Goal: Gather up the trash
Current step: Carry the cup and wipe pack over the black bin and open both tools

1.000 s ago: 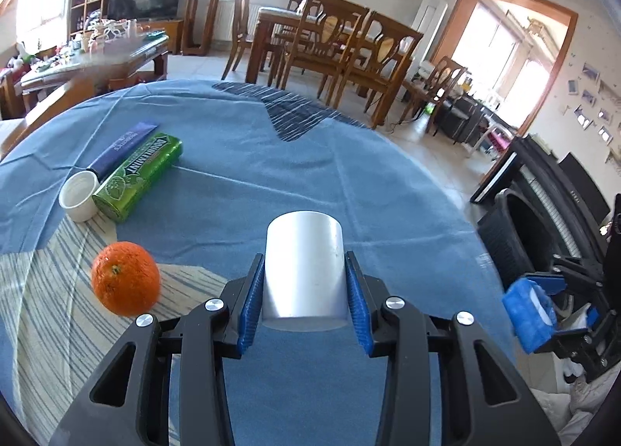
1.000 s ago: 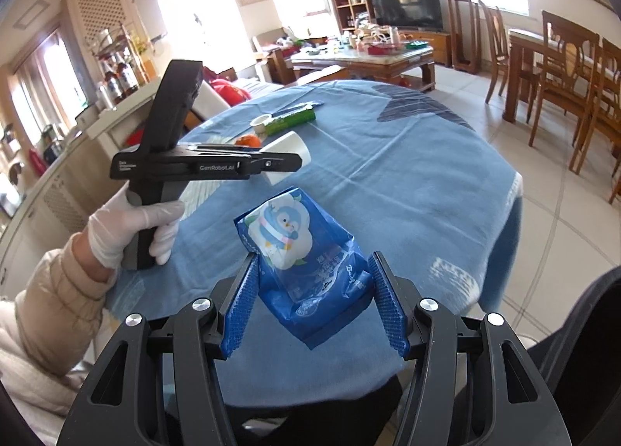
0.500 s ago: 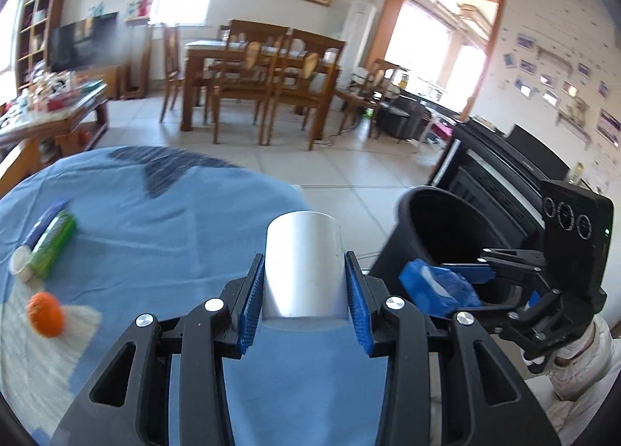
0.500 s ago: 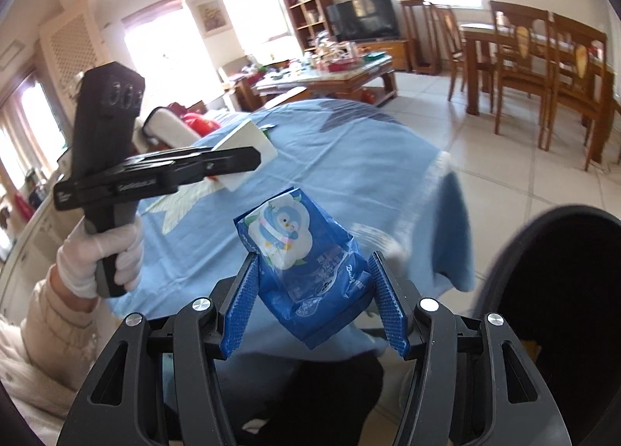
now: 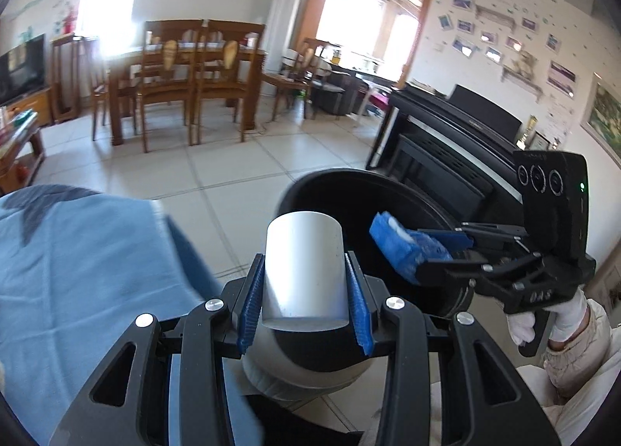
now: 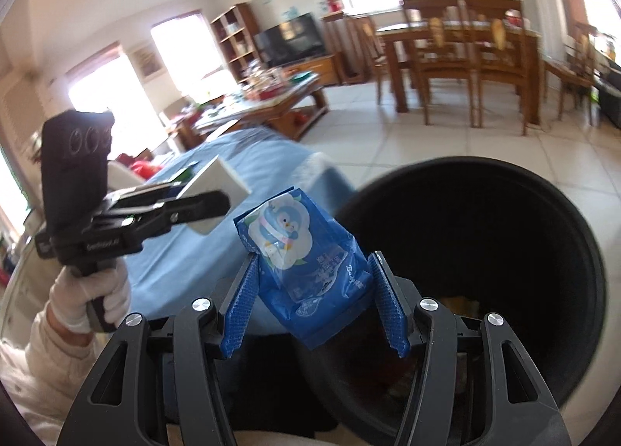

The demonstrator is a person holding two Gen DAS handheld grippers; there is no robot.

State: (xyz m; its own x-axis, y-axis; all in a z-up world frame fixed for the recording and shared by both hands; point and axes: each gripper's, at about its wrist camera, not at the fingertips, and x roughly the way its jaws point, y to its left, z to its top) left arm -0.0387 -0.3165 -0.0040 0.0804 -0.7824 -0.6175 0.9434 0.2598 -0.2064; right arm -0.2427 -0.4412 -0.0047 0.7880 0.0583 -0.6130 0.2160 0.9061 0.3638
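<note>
At left, the blue-clothed table drops behind as 2 hand-held grippers converge on 1 black trash bin standing on the tiled floor. The left gripper is clamped on 1 white paper cup, its blue pads pressed against the cup's sides, and holds it at the bin's near rim rather than squarely over the opening. To the right, the right gripper, gripped by a white-gloved hand, is closed around 1 blue tissue packet and holds it above the mouth of the bin.

The right wrist view shows the same packet, printed with a penguin, pinched between the right gripper and poised beside the bin, with the left gripper and its cup further left, over the table's edge.

Judged from this, both pieces have been picked up and carried to the bin; neither has been released yet. Something yellowish lies at the bin's bottom, too dim to identify. What else remains on the table cannot be told, since most of it is out of view.
</note>
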